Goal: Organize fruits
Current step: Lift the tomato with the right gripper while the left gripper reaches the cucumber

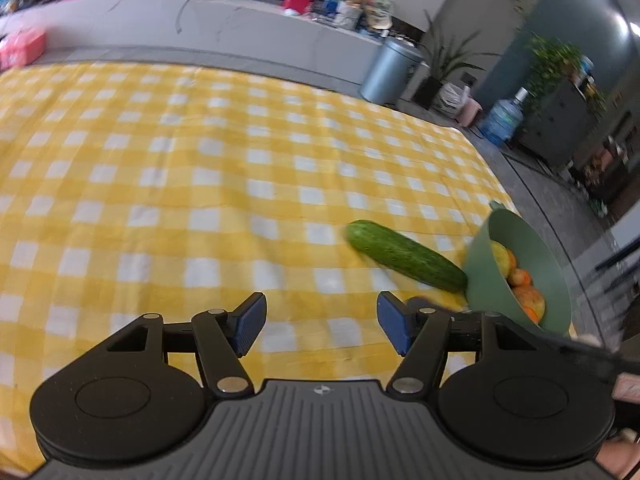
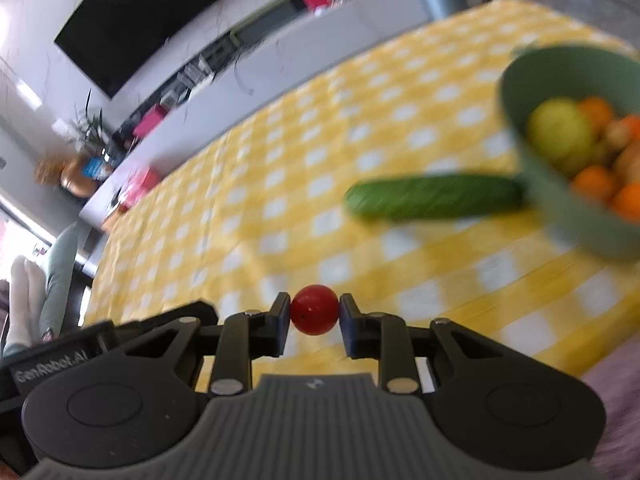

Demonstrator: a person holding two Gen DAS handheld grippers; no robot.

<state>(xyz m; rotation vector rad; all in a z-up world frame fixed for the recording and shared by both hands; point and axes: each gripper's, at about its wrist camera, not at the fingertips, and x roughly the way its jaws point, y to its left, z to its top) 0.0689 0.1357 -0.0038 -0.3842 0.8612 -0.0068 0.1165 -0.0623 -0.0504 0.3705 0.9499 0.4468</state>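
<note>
Right wrist view: the right gripper [image 2: 315, 312] pinches a small red round fruit [image 2: 314, 309] between its two fingers [image 2: 280, 314], one pad pressed on each side of it. The fruit sits at the very tips of the fingers, centred in the gap and lifted clear of the yellow-and-white checked tablecloth [image 2: 360, 140] below. Beyond the fingers and to the right lies a cucumber [image 2: 434, 196], lengthwise across the view, its right end meeting or just beside the wall of a green bowl [image 2: 560, 216]; blur prevents telling whether they touch. The bowl stands at the far right and holds a yellow-green fruit [image 2: 560, 132] and several orange fruits [image 2: 594, 182]. A black screen [image 2: 148, 20] hangs on the far wall.

Left wrist view: the left gripper [image 1: 321, 320] has its fingers [image 1: 250, 322] spread wide, blue pads facing each other, with nothing but tablecloth [image 1: 160, 180] between them. The cucumber [image 1: 406, 256] lies farther off and to the right of the gap, slanting from upper left to lower right, apart from both fingers. Its right end reaches the green bowl [image 1: 486, 264] at the right edge, in which the orange fruits [image 1: 524, 286] and the yellow-green fruit [image 1: 500, 254] show. A grey bin [image 1: 390, 70] stands on the floor beyond the far edge of the table.
</note>
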